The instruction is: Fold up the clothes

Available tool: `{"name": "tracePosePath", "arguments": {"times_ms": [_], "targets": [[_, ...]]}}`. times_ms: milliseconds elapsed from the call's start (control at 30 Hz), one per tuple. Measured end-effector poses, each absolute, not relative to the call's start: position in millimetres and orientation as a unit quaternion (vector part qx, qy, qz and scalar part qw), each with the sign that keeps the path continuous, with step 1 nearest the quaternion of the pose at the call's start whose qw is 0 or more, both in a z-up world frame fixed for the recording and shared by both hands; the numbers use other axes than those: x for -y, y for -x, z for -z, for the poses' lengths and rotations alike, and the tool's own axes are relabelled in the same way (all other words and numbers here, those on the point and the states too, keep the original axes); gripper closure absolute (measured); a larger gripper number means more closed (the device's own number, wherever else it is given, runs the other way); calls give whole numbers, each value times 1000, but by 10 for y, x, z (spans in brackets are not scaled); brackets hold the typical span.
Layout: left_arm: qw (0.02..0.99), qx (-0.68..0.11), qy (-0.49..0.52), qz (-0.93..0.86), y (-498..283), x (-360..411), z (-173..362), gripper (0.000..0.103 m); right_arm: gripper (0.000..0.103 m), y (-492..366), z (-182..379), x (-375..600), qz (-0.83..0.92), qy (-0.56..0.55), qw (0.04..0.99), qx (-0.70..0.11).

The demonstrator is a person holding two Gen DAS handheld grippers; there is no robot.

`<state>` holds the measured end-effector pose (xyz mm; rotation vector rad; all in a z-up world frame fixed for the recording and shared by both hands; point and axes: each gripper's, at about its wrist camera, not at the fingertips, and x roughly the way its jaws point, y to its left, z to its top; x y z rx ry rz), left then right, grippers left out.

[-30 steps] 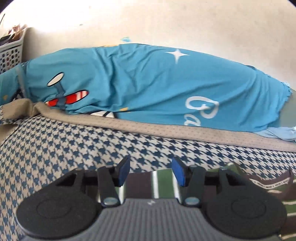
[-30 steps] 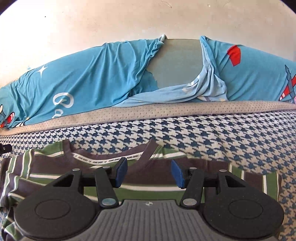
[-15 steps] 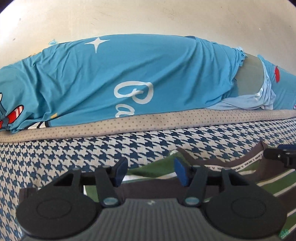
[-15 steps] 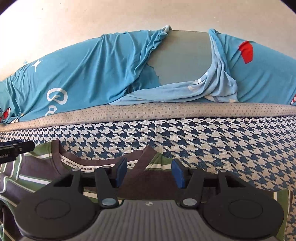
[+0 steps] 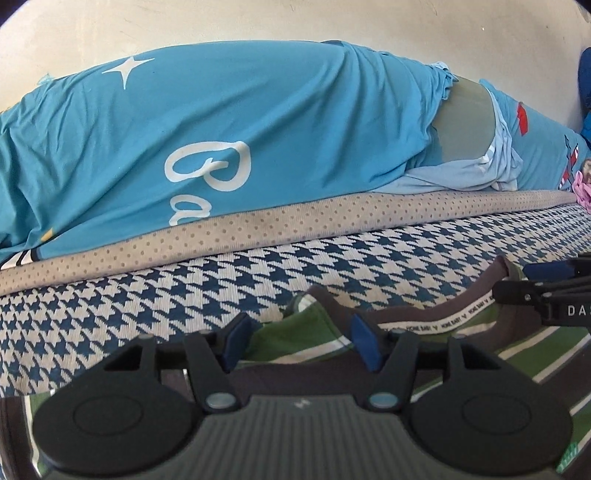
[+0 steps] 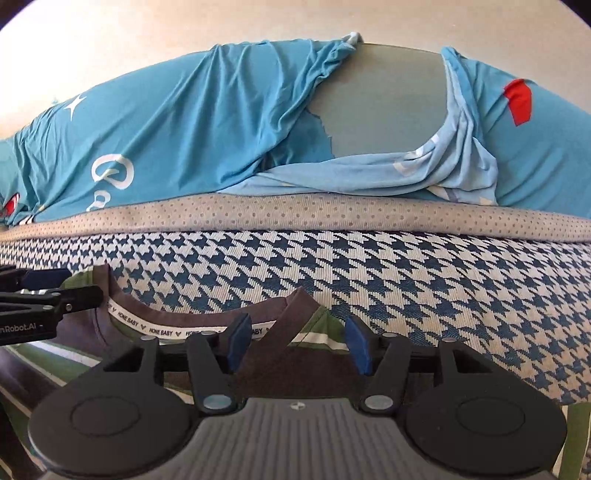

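I have the striped shirt (image 5: 436, 354) lying flat on the houndstooth cover (image 5: 147, 306), collar toward the far edge, where a dotted beige band (image 5: 295, 221) runs along the cover. Behind that band a blue sheet (image 5: 221, 129) with white lettering is draped over a long bolster against the wall (image 5: 295, 22).

My left gripper (image 5: 301, 341) sits low over the shirt's shoulder at the left end of the collar. Its jaws have just been opening; the blue pads (image 5: 364, 343) stand apart with the green and brown cloth lying between them, and I see neither pad pressing on it. In this view the right gripper's fingers reach in from the right edge, over the other end of the collar.

My right gripper (image 6: 295, 341) is over the right end of the collar (image 6: 166, 325), where the printed neck tape runs. Its jaws have also just been opening, and the pads (image 6: 356, 345) stand apart with the brown collar rib between them, not pinched. The left gripper's fingers show at the left edge, just above the shirt.
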<state>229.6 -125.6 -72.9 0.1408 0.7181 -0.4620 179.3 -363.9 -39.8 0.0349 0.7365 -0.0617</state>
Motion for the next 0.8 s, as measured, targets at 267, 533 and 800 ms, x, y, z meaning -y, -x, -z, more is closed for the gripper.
{"name": "tracePosePath", "arguments": {"times_ms": [267, 533, 800], "targets": [[901, -354, -60, 244, -2335, 1255, 698, 70, 62, -1810, 420, 3598, 16, 1, 933, -360], [905, -336, -100, 241, -2247, 1374, 668, 81, 89, -1804, 400, 3607, 24, 8, 936, -352], [918, -311, -122, 214, -2192, 1441, 644, 95, 95, -1803, 357, 3580, 41, 8, 940, -339]]}}
